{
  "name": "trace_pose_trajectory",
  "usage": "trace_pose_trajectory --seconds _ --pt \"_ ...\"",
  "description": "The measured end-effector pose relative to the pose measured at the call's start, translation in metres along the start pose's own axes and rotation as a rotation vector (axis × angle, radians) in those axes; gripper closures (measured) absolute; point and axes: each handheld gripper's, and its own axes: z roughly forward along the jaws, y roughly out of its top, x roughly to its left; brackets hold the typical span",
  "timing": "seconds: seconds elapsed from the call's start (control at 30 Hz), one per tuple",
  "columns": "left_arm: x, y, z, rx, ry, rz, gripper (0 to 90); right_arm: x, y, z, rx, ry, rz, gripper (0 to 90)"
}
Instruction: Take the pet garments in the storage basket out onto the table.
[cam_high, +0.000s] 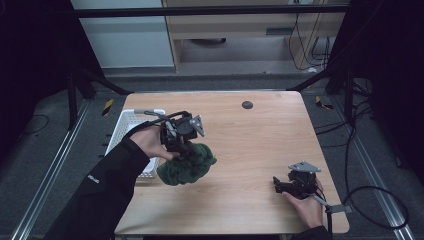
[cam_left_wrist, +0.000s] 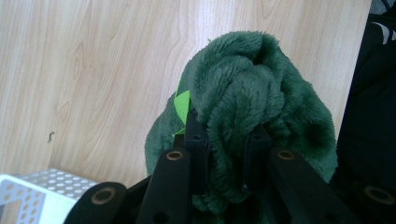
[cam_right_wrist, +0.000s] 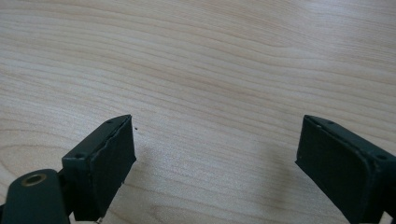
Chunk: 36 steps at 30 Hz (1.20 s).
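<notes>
Fleece is in hand: the left gripper (cam_high: 184, 146) has its jaws pinched on a bunched dark green plush cloth (cam_high: 187, 164), held at the table's left side just beside the white perforated basket (cam_high: 126, 125), so the pickup looks done and, I judge, the placing into that basket is what remains. The right gripper (cam_right_wrist: 215, 154) rests low over bare wooden tabletop (cam_high: 260, 145) near the front right, jaws spread wide and holding nothing, well apart from the cloth; nothing stands between cloth and basket.
</notes>
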Motion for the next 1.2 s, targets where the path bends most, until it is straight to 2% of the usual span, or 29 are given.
trace_pose_trajectory --seconds 0.5,0.7,0.93,1.07,1.2 --pt "-0.004 0.021 0.025 0.008 -0.047 0.056 76.2 0.000 0.000 0.000 -0.003 0.003 -0.002 11.4" --pt "-0.008 0.028 0.037 0.017 -0.056 0.096 76.2 0.000 0.000 0.000 -0.002 0.004 -0.001 11.4" --pt "-0.012 0.031 0.057 0.033 -0.074 0.116 76.0 0.000 0.000 0.000 -0.002 0.006 -0.002 11.4" --pt "-0.012 0.030 0.066 0.016 -0.103 0.120 76.0 0.000 0.000 0.000 -0.002 0.007 -0.003 11.4" --pt "-0.015 0.032 0.074 0.015 -0.108 0.131 75.9 0.000 0.000 0.000 -0.002 0.008 -0.007 11.4"
